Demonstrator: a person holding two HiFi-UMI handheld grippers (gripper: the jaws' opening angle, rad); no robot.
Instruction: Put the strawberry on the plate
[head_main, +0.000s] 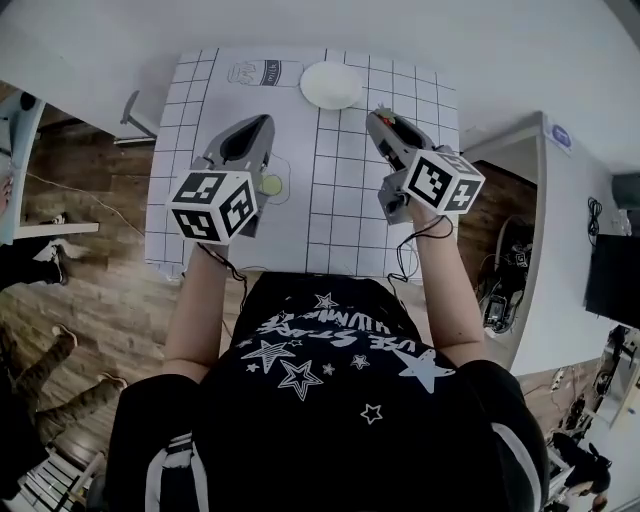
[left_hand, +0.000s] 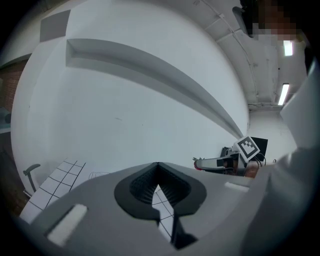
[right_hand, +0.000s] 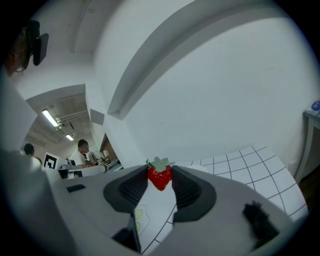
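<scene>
Right gripper view: your right gripper (right_hand: 160, 172) clamps the strawberry (right_hand: 160, 179) at its jaw tips, held aloft near the plate (head_main: 331, 85) for placing. Your left gripper (left_hand: 158, 170) is closed, empty.

Gridded sheet (head_main: 345, 210): under the jaws of the left gripper (head_main: 264, 122).
Green round piece (head_main: 271, 184): on the sheet, behind those jaws.
Milk-carton drawing (head_main: 262, 72): ahead of them.
Wooden floor (head_main: 90, 290): well to their left.
</scene>
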